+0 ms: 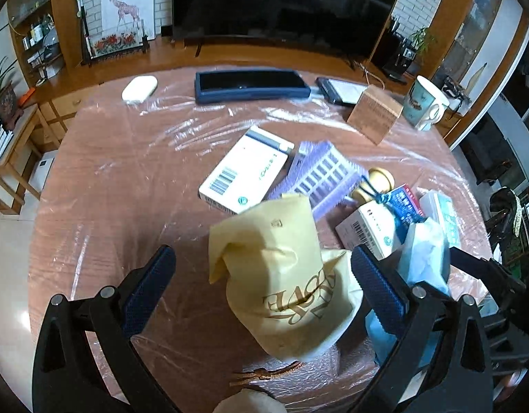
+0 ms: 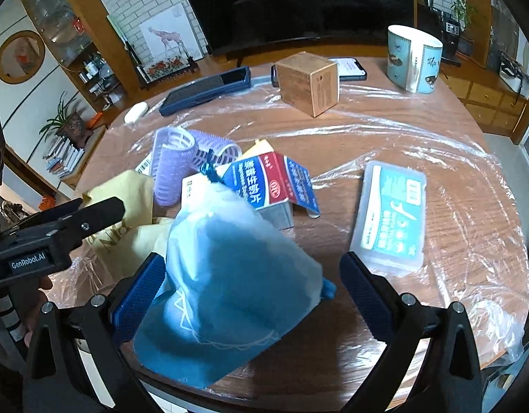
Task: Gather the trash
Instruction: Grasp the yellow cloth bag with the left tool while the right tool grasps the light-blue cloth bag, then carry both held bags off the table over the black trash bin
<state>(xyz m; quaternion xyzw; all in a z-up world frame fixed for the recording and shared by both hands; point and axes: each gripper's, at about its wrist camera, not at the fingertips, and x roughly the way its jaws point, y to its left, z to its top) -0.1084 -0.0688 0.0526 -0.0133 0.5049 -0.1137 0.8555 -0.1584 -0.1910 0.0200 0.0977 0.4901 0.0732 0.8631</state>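
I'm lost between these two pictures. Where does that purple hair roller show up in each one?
Left wrist view: the purple hair roller lies just right of centre, beyond the yellow cloth bag.
Right wrist view: the purple hair roller lies left of centre, above the blue bag.
Shared landmark: the brown cardboard box stands farther back on the table in both.
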